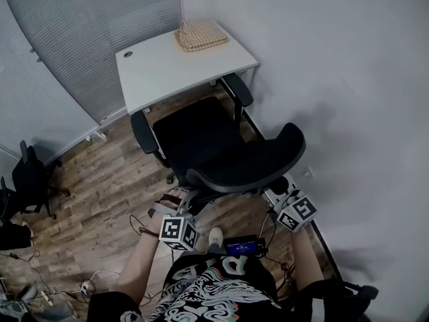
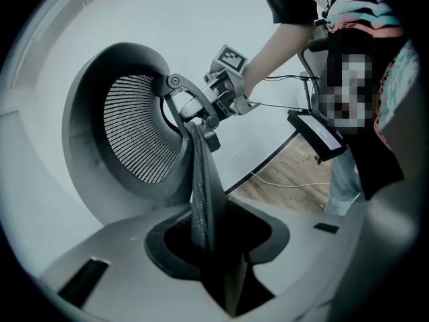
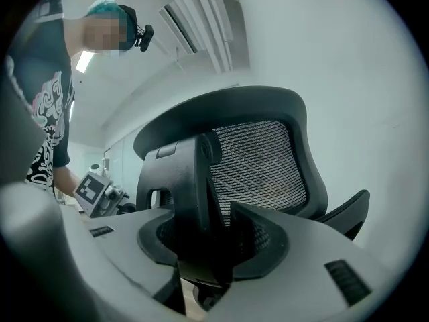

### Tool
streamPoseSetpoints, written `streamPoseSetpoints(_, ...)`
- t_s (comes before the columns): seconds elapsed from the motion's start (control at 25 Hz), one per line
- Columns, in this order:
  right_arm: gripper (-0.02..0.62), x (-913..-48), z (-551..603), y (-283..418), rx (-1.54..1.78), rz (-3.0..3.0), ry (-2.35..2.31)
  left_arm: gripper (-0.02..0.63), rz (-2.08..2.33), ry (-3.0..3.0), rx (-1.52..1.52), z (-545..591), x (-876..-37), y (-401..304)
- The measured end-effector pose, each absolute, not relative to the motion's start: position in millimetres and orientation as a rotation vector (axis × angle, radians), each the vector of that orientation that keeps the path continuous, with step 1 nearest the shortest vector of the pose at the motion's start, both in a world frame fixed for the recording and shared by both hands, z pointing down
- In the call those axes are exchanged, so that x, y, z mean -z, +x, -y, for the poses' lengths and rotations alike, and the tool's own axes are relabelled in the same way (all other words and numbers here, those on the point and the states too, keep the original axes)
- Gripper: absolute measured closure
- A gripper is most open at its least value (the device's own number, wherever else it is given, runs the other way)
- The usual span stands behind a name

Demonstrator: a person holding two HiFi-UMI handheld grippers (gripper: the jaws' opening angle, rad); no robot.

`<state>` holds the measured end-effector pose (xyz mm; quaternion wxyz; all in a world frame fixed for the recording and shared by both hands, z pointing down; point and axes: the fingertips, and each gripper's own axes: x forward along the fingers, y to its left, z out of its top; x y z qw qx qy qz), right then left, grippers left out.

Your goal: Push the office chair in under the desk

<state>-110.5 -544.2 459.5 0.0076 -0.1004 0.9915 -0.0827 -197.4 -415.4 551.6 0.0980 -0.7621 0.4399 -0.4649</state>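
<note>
Now holding the office chair (image 1: 221, 146) from behind with 2 grippers; with the left gripper (image 2: 216, 247), pinching the thin side edge of the mesh backrest (image 2: 137, 129), at roughly a half-open spread and tight against that edge; with the right gripper (image 3: 214, 247), clamping the black support bracket (image 3: 188, 180) behind the backrest, likewise only partly closed and pressed on both sides of it; from the head view, both tools just behind the curved backrest, left one near its middle, right one at its right end.

Stands on the wood floor (image 1: 100, 180), seat turned toward the white desk (image 1: 161, 69); most of the seat out in front of the desk's near edge, with both armrest tips close to that edge; cannot tell whether touching it.

Also on the desktop, a woven mat (image 1: 200, 35) at the far right corner and a round cable hole (image 1: 128, 54) near the far left corner; beyond the desk, window blinds (image 1: 80, 39); on the floor, loose cables (image 1: 100, 274) and another dark chair (image 1: 30, 180) at the left.
</note>
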Motion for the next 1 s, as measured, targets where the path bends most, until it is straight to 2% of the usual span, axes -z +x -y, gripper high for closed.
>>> streamPoseSetpoints(0.52, 0.437, -455, 538, -105, 0.239, -3.076, -0.343, 0.458, -1.339, -2.181, 1.404, 411, -549, -202)
streamPoseSetpoints(0.6, 0.439, -452, 534, -94, 0.281, -3.057, -0.328, 0.410, -1.332, -2.173, 1.371, 408, -546, -203)
streamPoseSetpoints(0.8, 0.440, -459, 521, -62, 0.338, -3.032, -0.451, 0.362, -1.396, -2.173, 1.228, 392, -526, -214)
streamPoseSetpoints(1.0, 0.440, -460, 492, -47, 0.306, -2.999, -0.586, 0.394, -1.464, -2.210, 1.145, 369, -514, -217)
